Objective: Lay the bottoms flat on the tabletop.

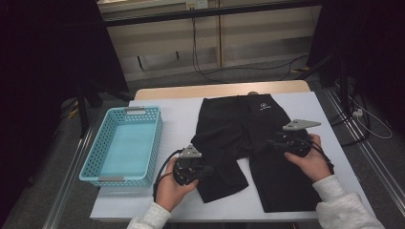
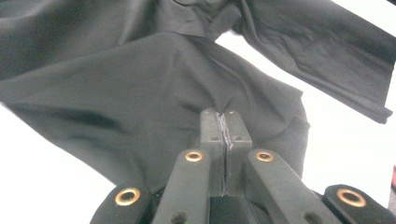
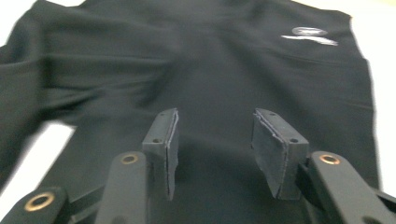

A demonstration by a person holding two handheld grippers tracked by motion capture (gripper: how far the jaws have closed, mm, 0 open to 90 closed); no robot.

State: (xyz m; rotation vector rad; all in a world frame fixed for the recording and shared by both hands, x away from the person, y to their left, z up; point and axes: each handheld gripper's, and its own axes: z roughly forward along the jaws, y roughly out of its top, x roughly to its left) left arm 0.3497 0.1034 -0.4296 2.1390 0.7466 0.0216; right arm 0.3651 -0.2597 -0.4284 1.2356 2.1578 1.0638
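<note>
Black shorts (image 1: 248, 143) could bunch up if I pull, since my left gripper (image 2: 225, 122) pinches one leg while my right gripper (image 3: 212, 140) hangs open above them.

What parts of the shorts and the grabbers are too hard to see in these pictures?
- Logo on the black shorts: blurred in the right gripper view, too small in the high view; unreadable.
- Pinched cloth: in the left gripper view the left gripper has its jaws shut on the shorts; what is clamped between them is hidden.
- Right gripper: its jaws stand open, but whether they touch the fabric is unclear.
- Basket: its near inside wall is hidden.
</note>
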